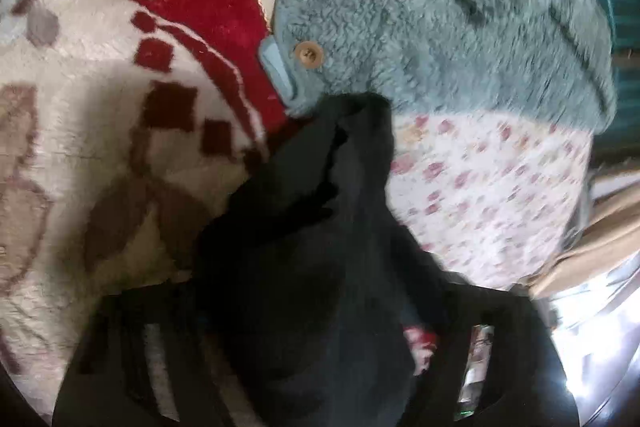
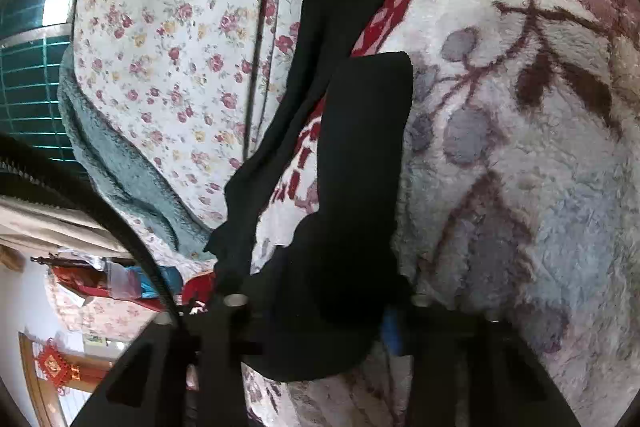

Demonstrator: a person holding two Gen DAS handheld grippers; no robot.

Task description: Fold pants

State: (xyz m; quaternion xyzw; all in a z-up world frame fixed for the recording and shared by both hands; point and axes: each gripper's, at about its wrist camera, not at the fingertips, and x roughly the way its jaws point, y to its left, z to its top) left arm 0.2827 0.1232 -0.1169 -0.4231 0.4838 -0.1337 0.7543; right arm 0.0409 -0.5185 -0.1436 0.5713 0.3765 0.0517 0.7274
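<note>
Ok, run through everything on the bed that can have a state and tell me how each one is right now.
black pants: unfolded, legs spread apart, waist end bunched at the fingers
left gripper: black cloth bunched between its fingers
right gripper: black cloth between its fingers
teal fleece jacket: lying flat, buttoned
plush blanket: spread out
floral sheet: spread out

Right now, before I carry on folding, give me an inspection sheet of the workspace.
Surface: plush red-and-cream blanket beside a floral quilt.
Job's things: black pants, both legs stretched out over the bedding.
Clutter: teal fleece garment with wooden buttons, on the quilt.
Grippers: left hand-held gripper and right hand-held gripper both have pants fabric bunched between the fingers.
Cables: black ribbed cable, left of the right gripper.
Surroundings: teal tiled wall; red knot ornament.
</note>
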